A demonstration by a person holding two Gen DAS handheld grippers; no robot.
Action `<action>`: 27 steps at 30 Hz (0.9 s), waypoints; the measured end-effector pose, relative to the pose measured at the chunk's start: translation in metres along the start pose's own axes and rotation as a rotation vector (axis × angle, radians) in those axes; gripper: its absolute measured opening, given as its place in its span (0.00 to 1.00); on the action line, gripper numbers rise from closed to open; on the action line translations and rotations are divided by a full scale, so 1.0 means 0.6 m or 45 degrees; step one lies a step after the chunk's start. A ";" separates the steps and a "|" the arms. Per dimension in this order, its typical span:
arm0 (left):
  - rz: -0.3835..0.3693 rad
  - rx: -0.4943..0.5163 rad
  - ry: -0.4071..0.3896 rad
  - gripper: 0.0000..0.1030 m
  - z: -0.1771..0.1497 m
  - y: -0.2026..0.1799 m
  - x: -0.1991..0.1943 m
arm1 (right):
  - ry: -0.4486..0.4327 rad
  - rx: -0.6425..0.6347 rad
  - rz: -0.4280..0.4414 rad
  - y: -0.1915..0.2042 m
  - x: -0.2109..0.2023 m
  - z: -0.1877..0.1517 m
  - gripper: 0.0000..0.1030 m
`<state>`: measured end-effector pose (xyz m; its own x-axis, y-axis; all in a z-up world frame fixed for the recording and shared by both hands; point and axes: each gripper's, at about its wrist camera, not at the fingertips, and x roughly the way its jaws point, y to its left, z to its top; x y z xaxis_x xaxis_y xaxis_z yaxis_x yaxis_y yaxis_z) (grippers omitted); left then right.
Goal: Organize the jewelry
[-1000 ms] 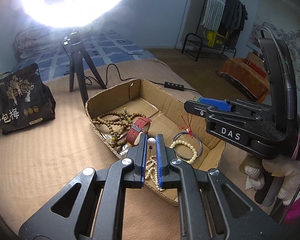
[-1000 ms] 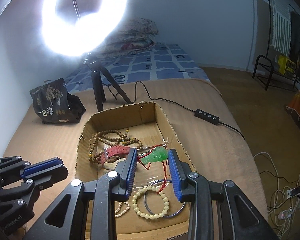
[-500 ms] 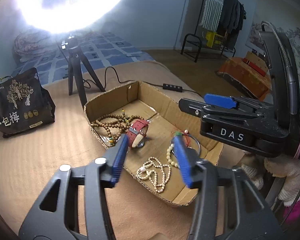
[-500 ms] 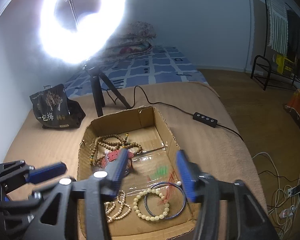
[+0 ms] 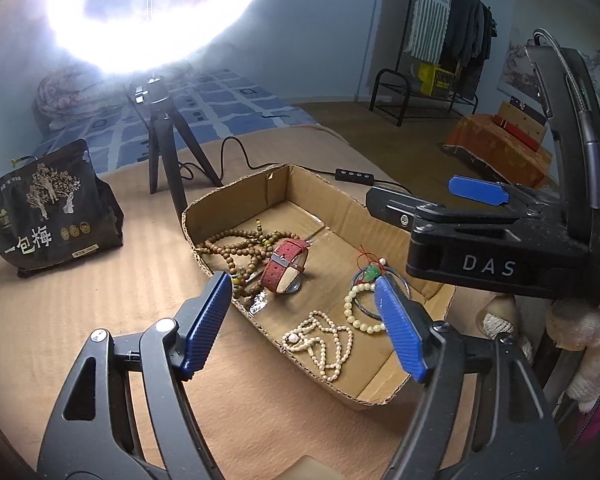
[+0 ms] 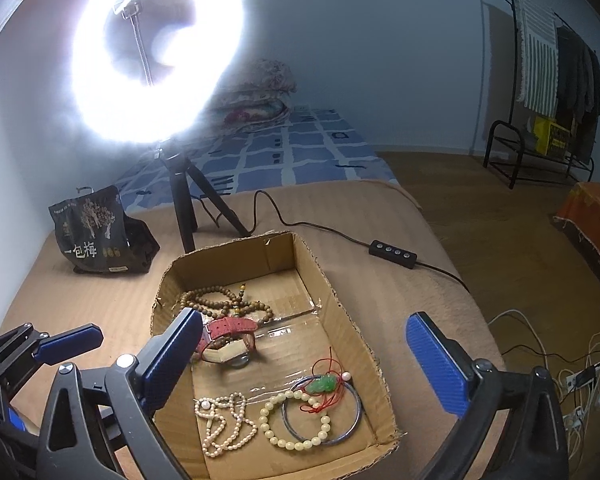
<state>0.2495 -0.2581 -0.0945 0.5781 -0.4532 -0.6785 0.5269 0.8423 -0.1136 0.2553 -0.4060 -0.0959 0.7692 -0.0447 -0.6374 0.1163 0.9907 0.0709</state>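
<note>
— Were the 2 grippers holding anything when you looked?

— No. The left gripper [image 5: 304, 312] had its blue fingers [image 5: 206, 322] spread wide, having just been opening, with nothing pinched between them. It hung above the near left edge of the cardboard box [image 5: 236, 196], touching nothing that I could see.

— And the other?

— The right gripper [image 6: 304, 364] stood even wider, its jaws also just opened, its blue pads [image 6: 436, 364] apart over the near half of the box and empty.

— So where was the jewelry?

— All inside the box, which sat on the tan bedcover [image 5: 80, 308]. At the far left lay the brown wooden bead strand [image 6: 220, 304], with the red watch strap [image 6: 228, 330] just near of it, touching the beads. Near left was the small pearl necklace [image 6: 224, 424], loose in a heap. Near right, the cream bead bracelet [image 6: 292, 420] overlapped the blue bangle [image 6: 356, 412], and the green pendant on red cord [image 6: 322, 383] rested on the bangle's far side.

— Anything else around?

— A ring light on its tripod [image 6: 184, 208] stood beyond the box, a dark snack bag [image 6: 96, 236] to the far left.
</note>
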 end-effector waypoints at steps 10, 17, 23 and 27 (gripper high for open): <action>0.014 0.016 -0.030 0.75 0.003 -0.005 -0.034 | -0.016 -0.001 -0.011 0.008 -0.026 0.003 1.00; 0.027 0.023 -0.059 0.75 0.000 -0.009 -0.075 | -0.053 -0.013 -0.034 0.020 -0.064 0.007 1.00; 0.039 0.021 -0.101 0.75 -0.005 -0.006 -0.127 | -0.091 -0.035 -0.042 0.038 -0.114 0.009 1.00; 0.056 0.013 -0.134 0.75 -0.013 -0.001 -0.169 | -0.119 -0.056 -0.054 0.053 -0.152 0.008 1.00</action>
<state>0.1858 -0.2102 -0.0311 0.6629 -0.4444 -0.6026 0.5054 0.8594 -0.0778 0.1921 -0.3713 -0.0316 0.8198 -0.0961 -0.5646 0.1234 0.9923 0.0103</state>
